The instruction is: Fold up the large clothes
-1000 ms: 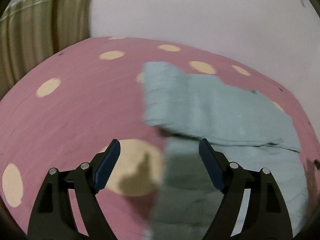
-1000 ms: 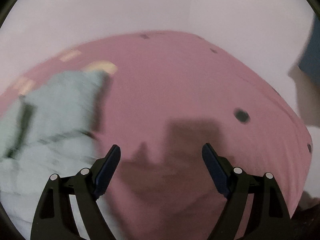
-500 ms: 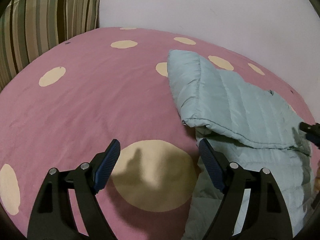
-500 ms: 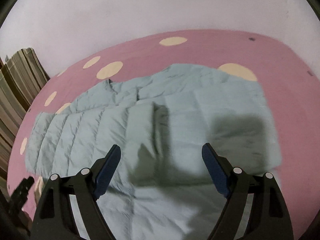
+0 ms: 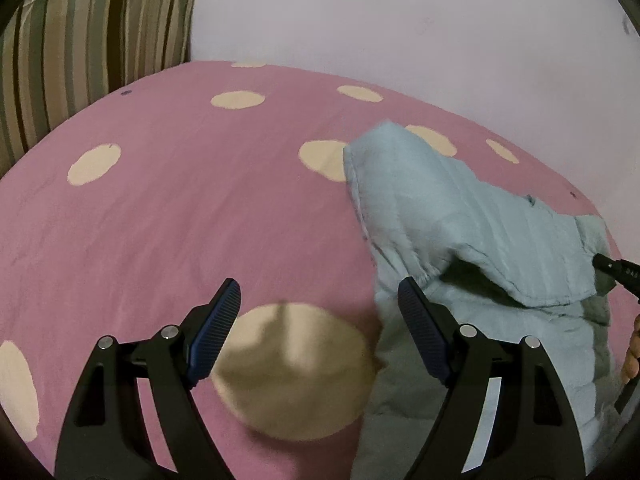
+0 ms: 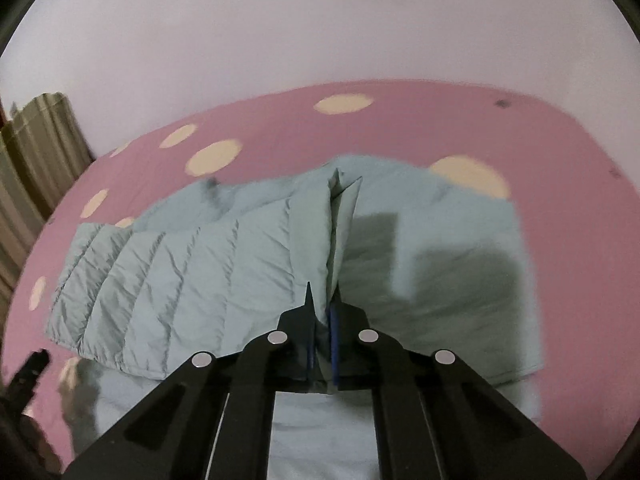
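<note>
A pale blue quilted jacket [image 6: 192, 276] lies partly folded on the pink bed; it also shows at the right of the left wrist view [image 5: 460, 220]. My right gripper [image 6: 323, 312] is shut on a raised fold of the jacket near its middle. My left gripper [image 5: 320, 320] is open and empty, above the sheet at the jacket's left edge, its right finger over the fabric edge. The tip of the right gripper shows at the far right of the left wrist view [image 5: 616, 272].
The bed has a pink sheet with cream dots [image 5: 160, 200]. A striped cushion [image 5: 80, 40] stands at the back left against the white wall [image 5: 400, 20]. The cushion also shows at the left of the right wrist view [image 6: 32, 160].
My right gripper has closed on a fold of the jacket and lifted it into a ridge. My left gripper has drifted left, staying open.
</note>
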`<state>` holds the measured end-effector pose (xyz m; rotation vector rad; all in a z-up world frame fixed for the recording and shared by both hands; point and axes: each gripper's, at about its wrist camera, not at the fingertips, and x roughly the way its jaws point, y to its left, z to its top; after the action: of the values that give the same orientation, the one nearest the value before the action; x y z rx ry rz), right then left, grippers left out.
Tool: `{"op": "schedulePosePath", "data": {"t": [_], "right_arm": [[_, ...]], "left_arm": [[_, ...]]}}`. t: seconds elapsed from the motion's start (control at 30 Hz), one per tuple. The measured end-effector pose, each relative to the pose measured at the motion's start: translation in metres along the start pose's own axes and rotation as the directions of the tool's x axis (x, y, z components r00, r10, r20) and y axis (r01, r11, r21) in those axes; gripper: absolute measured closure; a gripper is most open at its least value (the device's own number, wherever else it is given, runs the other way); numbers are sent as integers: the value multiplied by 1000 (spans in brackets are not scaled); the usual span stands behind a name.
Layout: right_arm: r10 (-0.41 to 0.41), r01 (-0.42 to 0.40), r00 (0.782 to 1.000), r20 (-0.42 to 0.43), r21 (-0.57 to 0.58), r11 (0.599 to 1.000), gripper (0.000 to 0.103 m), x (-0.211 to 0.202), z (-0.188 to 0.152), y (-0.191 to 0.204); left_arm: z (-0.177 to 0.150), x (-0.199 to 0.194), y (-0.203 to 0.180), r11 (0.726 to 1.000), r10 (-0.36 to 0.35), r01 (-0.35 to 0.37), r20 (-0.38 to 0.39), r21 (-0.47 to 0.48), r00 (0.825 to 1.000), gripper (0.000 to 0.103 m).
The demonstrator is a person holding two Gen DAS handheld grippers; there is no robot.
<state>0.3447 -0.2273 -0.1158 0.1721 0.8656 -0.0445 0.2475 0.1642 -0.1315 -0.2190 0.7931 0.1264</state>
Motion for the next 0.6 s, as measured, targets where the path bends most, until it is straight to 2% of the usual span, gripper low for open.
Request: {"op": "schedulePosePath", "data": {"t": [0.17,0.4,0.6], "right_arm": [[-82,83,996,-30,40,996,98,9,4,-44],[-125,132,985,-118,51,990,98,44,-12,-68],[-118,128,982,-146,64,990,98,61,-25,-79]], "left_arm": [[15,12,-28,999,-7,7,2,54,1000,22],[27,42,-61,994,-3,7,-36,110,999,22],[20,82,-73,985,73,-51,-125,165,989,22]]}}
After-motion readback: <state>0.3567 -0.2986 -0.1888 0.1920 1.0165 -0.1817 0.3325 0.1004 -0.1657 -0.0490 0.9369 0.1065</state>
